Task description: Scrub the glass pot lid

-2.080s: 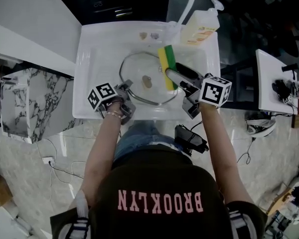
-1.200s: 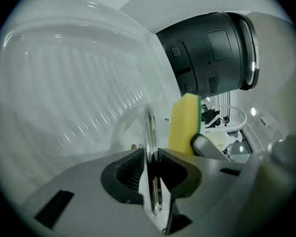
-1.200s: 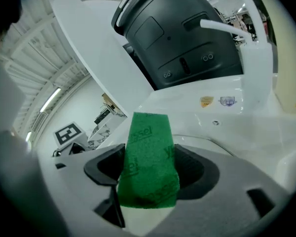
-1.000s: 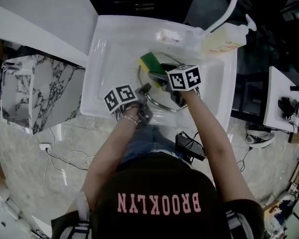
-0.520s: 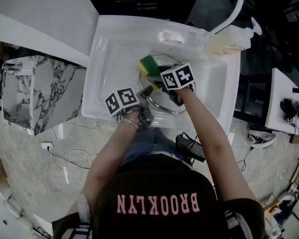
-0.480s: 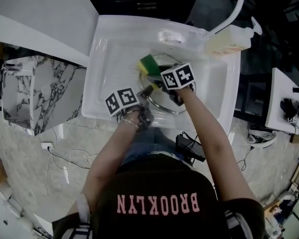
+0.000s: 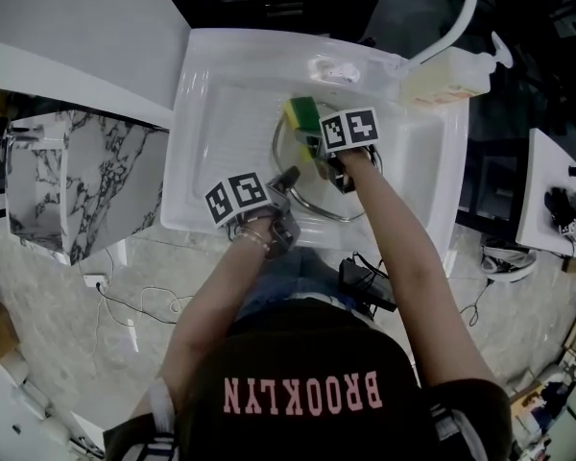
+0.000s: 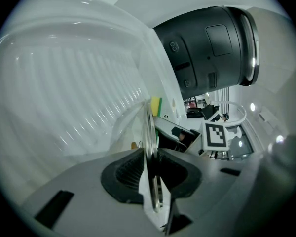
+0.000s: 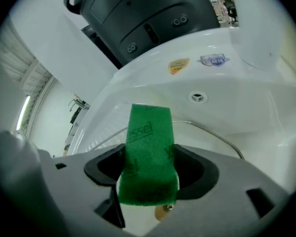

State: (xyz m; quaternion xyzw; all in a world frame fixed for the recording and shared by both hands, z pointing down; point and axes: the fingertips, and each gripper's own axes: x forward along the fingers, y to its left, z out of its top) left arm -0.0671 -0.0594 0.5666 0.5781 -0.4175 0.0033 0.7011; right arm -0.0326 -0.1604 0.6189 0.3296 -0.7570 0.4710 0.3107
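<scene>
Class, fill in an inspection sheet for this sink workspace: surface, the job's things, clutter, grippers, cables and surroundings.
Surface: white sink, with the basin in use.
Job's things: glass pot lid in the basin; green-and-yellow sponge at the lid's far edge.
Clutter: soap bottle at the sink's back right corner, beside the faucet.
Grippers: left gripper shut on the lid's rim; right gripper shut on the sponge.
Cables: loose cables on the floor to the person's left.
Surroundings: marble-patterned stand left of the sink; white table to the right.
</scene>
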